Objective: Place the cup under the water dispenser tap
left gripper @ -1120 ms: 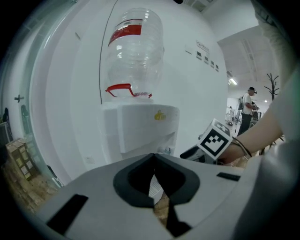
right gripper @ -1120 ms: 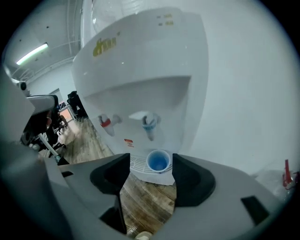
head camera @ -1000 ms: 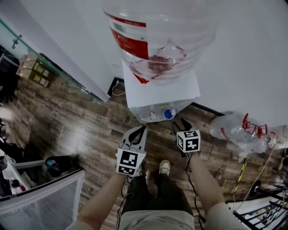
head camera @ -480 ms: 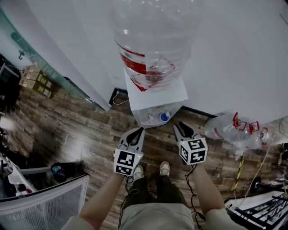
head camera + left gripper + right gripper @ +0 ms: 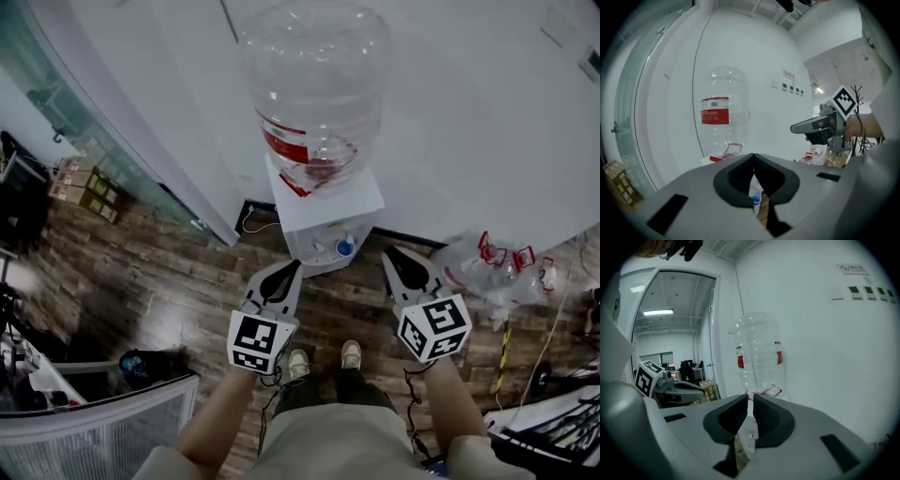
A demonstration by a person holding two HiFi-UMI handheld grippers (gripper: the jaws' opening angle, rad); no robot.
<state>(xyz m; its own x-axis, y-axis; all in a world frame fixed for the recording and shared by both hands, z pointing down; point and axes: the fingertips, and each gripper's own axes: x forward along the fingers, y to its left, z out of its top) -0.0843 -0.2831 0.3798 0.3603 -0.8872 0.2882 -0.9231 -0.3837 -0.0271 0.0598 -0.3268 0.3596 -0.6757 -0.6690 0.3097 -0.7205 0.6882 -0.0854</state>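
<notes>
Holding both grippers out ahead of the body, above the wooden floor (image 5: 141, 272) and just short of the water dispenser (image 5: 323, 208). Stretching both forearms forward from the bottom of the head view, roughly side by side, with a pair of shoes (image 5: 300, 364) showing between them. Pointing the left gripper (image 5: 296, 267) at the dispenser's front, tipped slightly downward, marker cube facing up, and pressing its jaws tip to tip with nothing between them. Aiming the right gripper (image 5: 392, 255) the same way, a little to the right of the dispenser. Having just been closing its jaws, now showing only a thin slit with nothing inside.

Seeing the cup (image 5: 345, 247), small and white with a blue top, standing at the dispenser's front below the big clear bottle (image 5: 314, 94), apart from both grippers. Not managing to tell whether sitting exactly beneath the tap.
</notes>
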